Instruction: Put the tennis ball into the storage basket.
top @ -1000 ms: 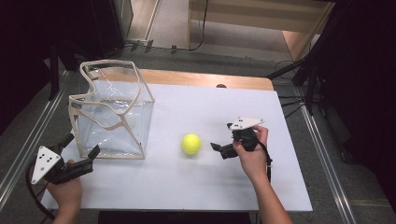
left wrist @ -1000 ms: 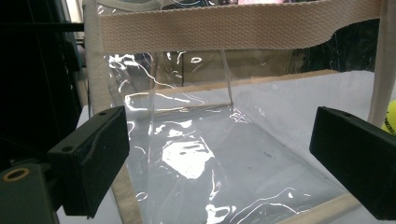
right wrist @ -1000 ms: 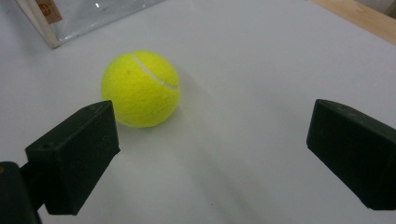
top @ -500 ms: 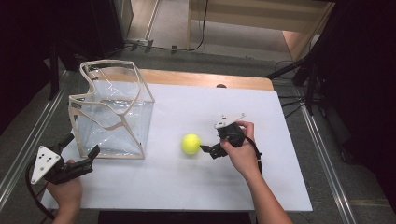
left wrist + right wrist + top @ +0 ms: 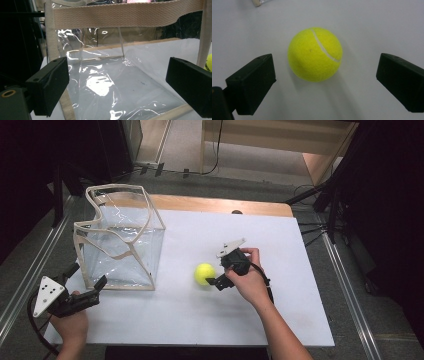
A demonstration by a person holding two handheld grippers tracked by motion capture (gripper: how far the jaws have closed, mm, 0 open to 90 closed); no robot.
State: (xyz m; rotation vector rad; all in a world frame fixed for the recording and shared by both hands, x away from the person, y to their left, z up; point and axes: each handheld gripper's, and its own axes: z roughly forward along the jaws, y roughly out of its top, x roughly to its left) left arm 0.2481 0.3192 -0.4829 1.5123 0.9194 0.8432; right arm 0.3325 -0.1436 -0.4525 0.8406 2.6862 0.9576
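While the tennis ball [image 5: 204,273] lies on the white table [image 5: 280,320] near its middle, the right gripper [image 5: 214,282] sits just beside it with jaws spread wide, not touching it. Bare table runs wide toward the near and right edges. At the near left corner, the left gripper [image 5: 87,281] faces the clear bag [image 5: 120,245], jaws apart and holding nothing.
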